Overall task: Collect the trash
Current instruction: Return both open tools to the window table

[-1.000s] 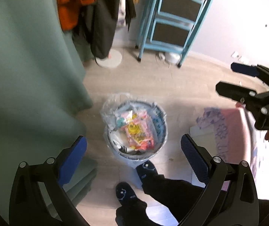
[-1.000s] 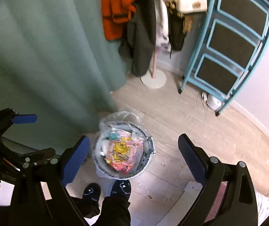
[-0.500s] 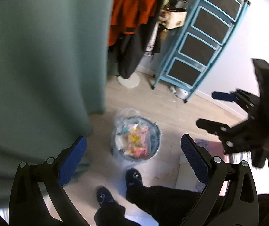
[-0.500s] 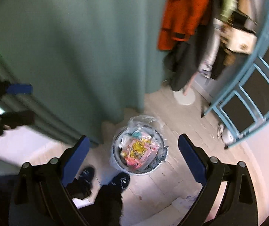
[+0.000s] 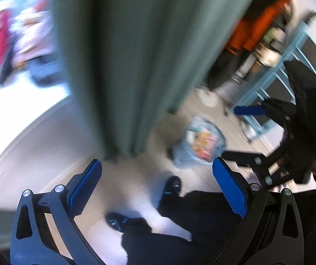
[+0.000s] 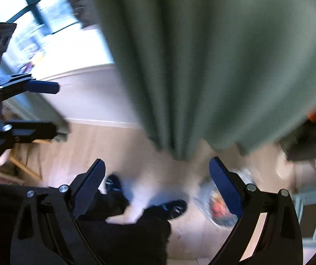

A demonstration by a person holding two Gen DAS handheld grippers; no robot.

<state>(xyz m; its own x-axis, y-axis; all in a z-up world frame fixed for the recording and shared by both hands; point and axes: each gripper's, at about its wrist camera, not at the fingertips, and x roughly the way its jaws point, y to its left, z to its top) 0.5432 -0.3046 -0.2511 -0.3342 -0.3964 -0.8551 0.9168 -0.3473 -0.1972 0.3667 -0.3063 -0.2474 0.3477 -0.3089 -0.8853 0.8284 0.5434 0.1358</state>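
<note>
Grippers come first: the left gripper (image 5: pixel 157 190) and right gripper (image 6: pixel 157 185) both gape wide, holding nothing. Beyond them, the full trash bin (image 5: pixel 200 141) stands just beside the green curtain (image 5: pixel 136 55). Blurred views risk a misjudged reach snagging that curtain.

I stand in a lived-in home room: a long grey-green fabric curtain (image 5: pixel 136 55) hangs to the pale wood-plank floor (image 6: pixel 105 141), an orange jacket (image 5: pixel 257 33) hangs near a light-blue metal stepladder (image 5: pixel 275 70).
</note>
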